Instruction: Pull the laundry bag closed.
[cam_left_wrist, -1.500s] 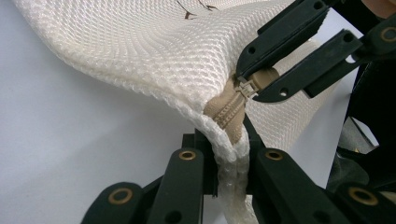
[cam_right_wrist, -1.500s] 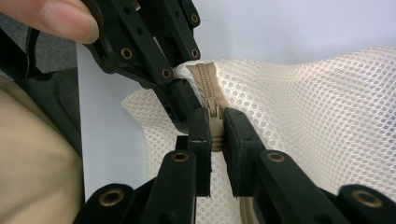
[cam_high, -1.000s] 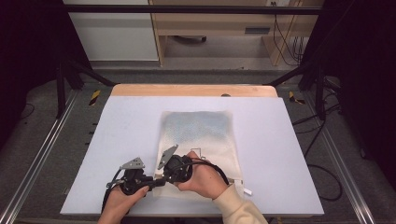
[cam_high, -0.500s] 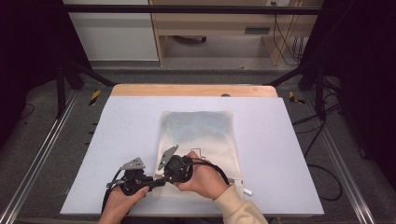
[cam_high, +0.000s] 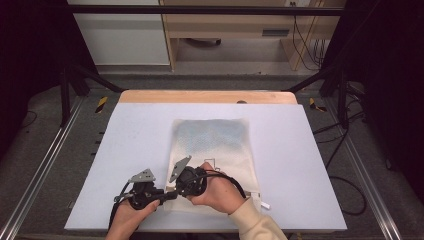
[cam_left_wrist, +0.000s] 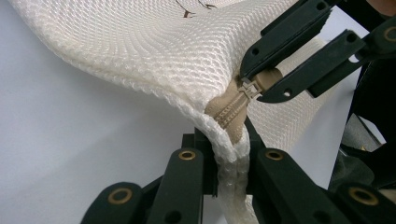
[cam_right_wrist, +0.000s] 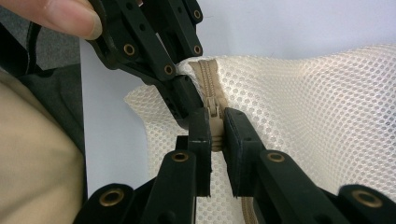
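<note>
Gripping mesh bag (cam_left_wrist: 140, 51) corner w/ left claw (cam_left_wrist: 229, 154), right claw (cam_right_wrist: 215, 135) on zipper pull (cam_right_wrist: 214, 112).

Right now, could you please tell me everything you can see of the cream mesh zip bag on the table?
The cream mesh zip bag is a flat, soft pouch of open netting lying on the pale table, with something bluish showing through its far half. A tan zipper runs along its near edge. The left gripper pinches the near corner by the zipper's end, lifting it slightly, while the right gripper is shut on the zipper slider.
</note>
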